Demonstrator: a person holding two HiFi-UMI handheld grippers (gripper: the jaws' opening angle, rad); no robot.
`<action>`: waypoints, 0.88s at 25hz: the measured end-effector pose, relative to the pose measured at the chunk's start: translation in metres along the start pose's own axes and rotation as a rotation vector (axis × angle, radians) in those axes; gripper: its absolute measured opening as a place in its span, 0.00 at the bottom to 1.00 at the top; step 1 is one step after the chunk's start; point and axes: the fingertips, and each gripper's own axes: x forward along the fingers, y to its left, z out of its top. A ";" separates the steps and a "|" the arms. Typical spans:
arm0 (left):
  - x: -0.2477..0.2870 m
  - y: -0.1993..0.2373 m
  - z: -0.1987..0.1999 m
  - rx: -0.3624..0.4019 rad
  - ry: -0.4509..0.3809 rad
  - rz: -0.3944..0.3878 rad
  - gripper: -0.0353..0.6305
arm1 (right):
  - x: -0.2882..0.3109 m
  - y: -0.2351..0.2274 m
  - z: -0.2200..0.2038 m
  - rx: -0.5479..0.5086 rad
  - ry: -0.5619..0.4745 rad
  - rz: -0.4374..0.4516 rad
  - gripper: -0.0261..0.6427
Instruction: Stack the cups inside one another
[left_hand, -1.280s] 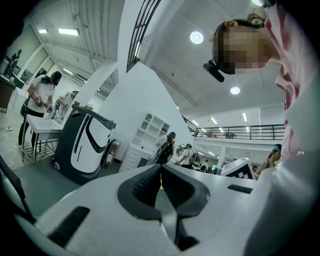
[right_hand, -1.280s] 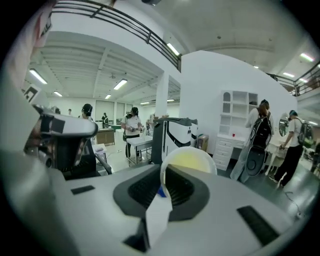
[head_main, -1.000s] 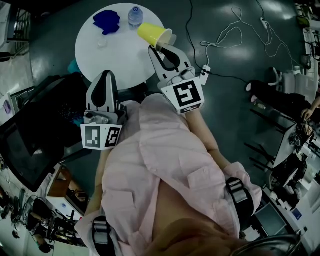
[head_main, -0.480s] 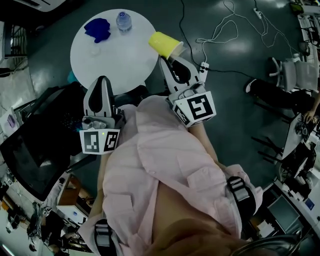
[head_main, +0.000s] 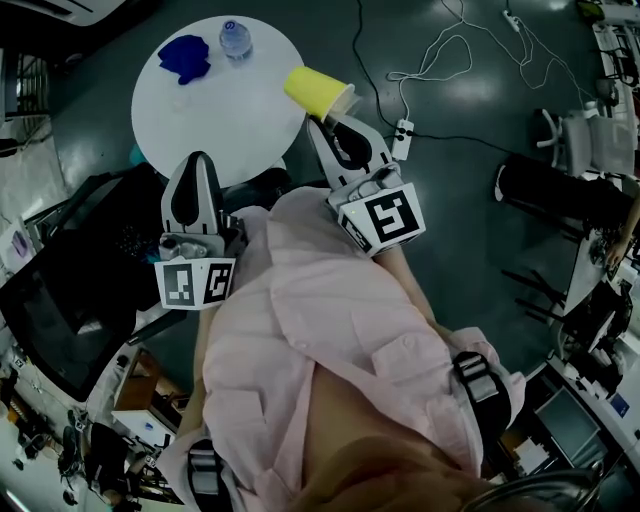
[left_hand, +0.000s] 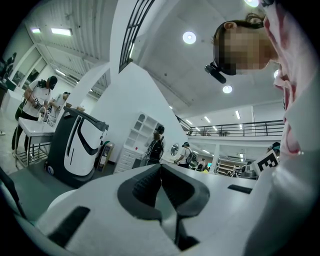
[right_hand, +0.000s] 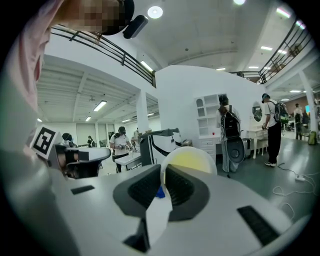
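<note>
While we grip the yellow cup (head_main: 318, 92) by its rim in the closed jaws of our right gripper (head_main: 336, 120), it hangs on its side across the right edge of the round white counter (head_main: 220, 110), mouth toward the gripper. Our left gripper (head_main: 194, 160) sits at the counter's near edge, jaws together on nothing. A blue object (head_main: 186, 56) and a bottle (head_main: 233, 38) stand by the far edge, well apart from the cup, so the counter's middle lies bare. Right of the cup we have dark floor (head_main: 470, 200), crossed by a white cable (head_main: 432, 62).
</note>
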 end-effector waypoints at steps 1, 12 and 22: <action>0.000 -0.001 0.001 0.002 -0.002 0.001 0.08 | 0.000 0.000 -0.001 0.002 0.001 0.001 0.11; 0.002 -0.002 0.000 0.010 0.005 0.005 0.08 | 0.002 -0.004 -0.007 0.014 0.013 0.002 0.11; 0.002 0.008 0.001 0.001 0.004 0.037 0.08 | 0.013 -0.004 -0.010 0.018 0.033 0.018 0.11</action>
